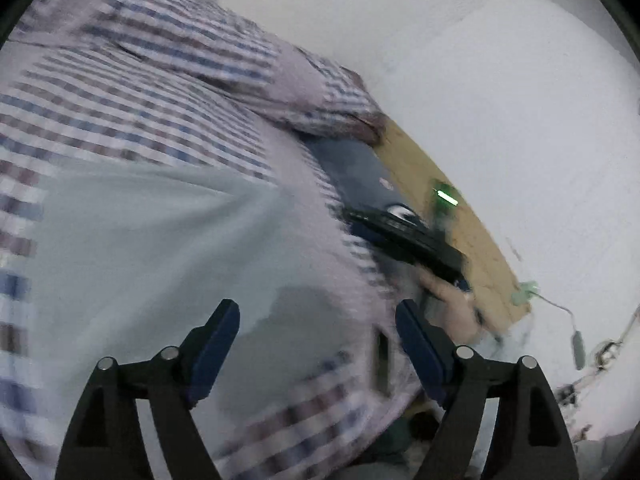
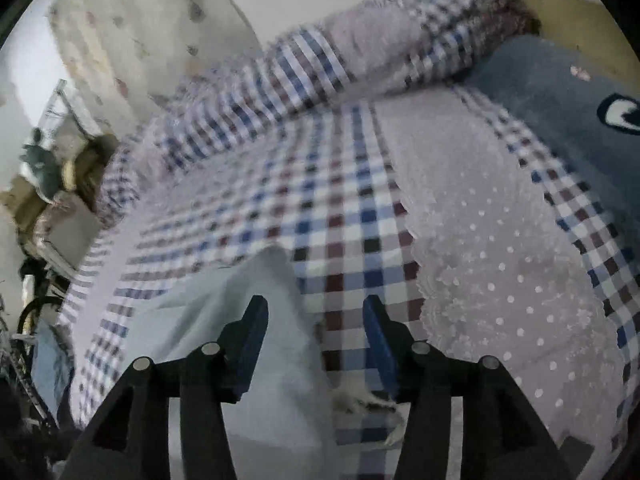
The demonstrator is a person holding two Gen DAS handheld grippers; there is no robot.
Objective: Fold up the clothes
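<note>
While the pale cloth (image 1: pixel 132 248) lies on the checked bed (image 2: pixel 320 208), both tongs are spread. Left tongs (image 1: pixel 318 320) and right tongs (image 2: pixel 316 316) grip nothing.

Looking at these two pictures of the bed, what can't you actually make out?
- Pale garment: left wrist view is motion-blurred, so its type and shape are unclear; in the right wrist view the right tongs and the bottom edge cut it off.
- Other tongs with a hand: blurred in the left wrist view, grip unclear.
- Dark pillow: cut off by the right edge.
- Floor clutter: too small and distorted.
</note>
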